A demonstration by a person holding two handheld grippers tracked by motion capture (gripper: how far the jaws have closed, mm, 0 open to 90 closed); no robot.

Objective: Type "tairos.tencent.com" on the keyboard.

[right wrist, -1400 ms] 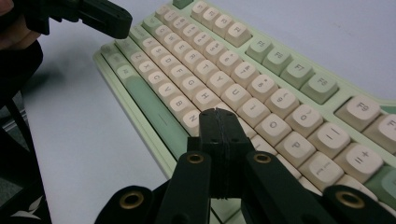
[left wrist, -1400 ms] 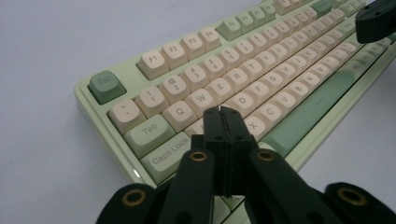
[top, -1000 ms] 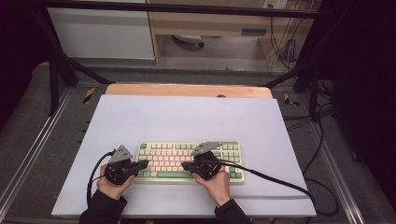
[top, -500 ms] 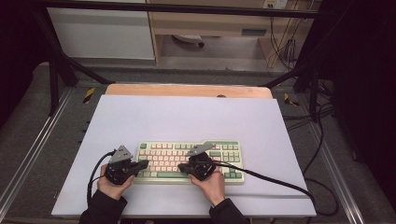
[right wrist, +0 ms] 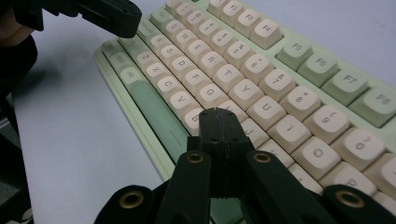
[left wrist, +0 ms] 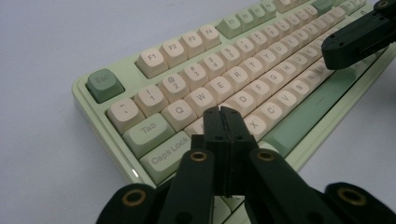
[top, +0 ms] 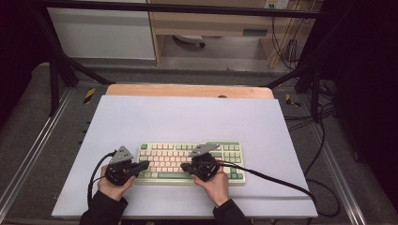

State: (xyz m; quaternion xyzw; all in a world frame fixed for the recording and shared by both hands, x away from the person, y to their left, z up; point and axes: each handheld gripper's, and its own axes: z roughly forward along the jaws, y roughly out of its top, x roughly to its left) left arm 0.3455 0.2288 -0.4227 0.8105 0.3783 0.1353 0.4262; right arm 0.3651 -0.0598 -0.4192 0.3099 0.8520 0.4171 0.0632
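High view: green-and-cream keyboard (top: 190,161) lies near the front edge of the pale table (top: 187,117). Left gripper (top: 143,165) at its left end, right gripper (top: 184,167) over the lower middle rows, tips pointing toward each other.

Left gripper view: left gripper (left wrist: 222,114) jaws pressed together, empty, tip above the keys near A and Z.

Right gripper view: right gripper (right wrist: 218,116) jaws closed together, gripping nothing, tip just over keys beside the space bar (right wrist: 154,112).
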